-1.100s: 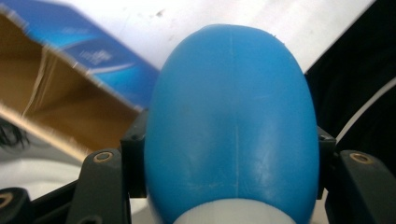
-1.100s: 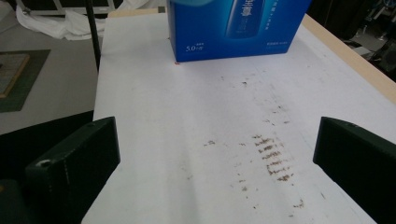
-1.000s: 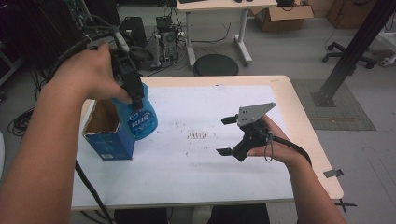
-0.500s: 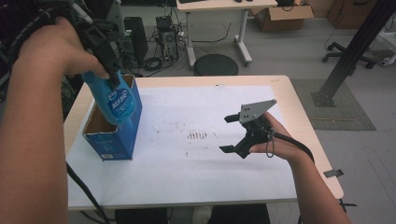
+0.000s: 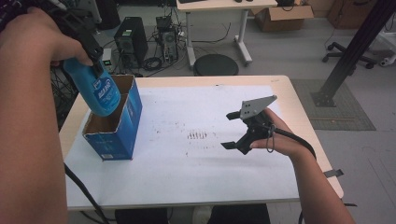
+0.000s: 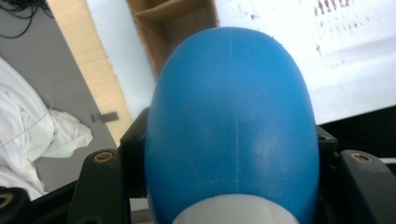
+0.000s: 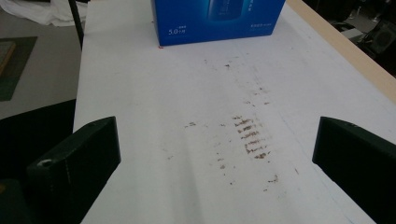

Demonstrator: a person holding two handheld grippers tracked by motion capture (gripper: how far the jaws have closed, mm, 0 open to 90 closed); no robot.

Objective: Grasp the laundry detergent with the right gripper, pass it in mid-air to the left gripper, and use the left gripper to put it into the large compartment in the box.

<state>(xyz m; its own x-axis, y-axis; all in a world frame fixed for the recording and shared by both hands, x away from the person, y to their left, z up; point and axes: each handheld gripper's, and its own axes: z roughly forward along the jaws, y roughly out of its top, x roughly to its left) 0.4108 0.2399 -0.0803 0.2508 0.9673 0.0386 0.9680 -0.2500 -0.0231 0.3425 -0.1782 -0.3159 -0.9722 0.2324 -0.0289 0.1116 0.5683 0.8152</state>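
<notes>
A blue bottle (image 5: 99,91) hangs tilted over the open top of a blue cardboard box (image 5: 116,128) at the table's left. My left gripper (image 5: 91,51) is shut on the bottle's upper part. In the left gripper view the bottle's rounded blue body (image 6: 232,126) sits between the black jaws, with the box's brown inside (image 6: 173,28) beyond it. My right gripper (image 5: 231,130) rests open over the white sheet at the right, nothing between its fingers (image 7: 74,163). The box's blue side (image 7: 219,18) faces it from farther off.
The white sheet (image 5: 196,168) covers most of the wooden table (image 5: 289,93) and carries brown smudges (image 5: 197,135) near its middle. Beyond the table stand a round black stool (image 5: 215,64), computer cases and cables. A black cable (image 5: 81,191) trails from the left gripper.
My left gripper has carried the bottle up and to the left, from low beside the box to above its open top. The right gripper has stayed nearly still.
</notes>
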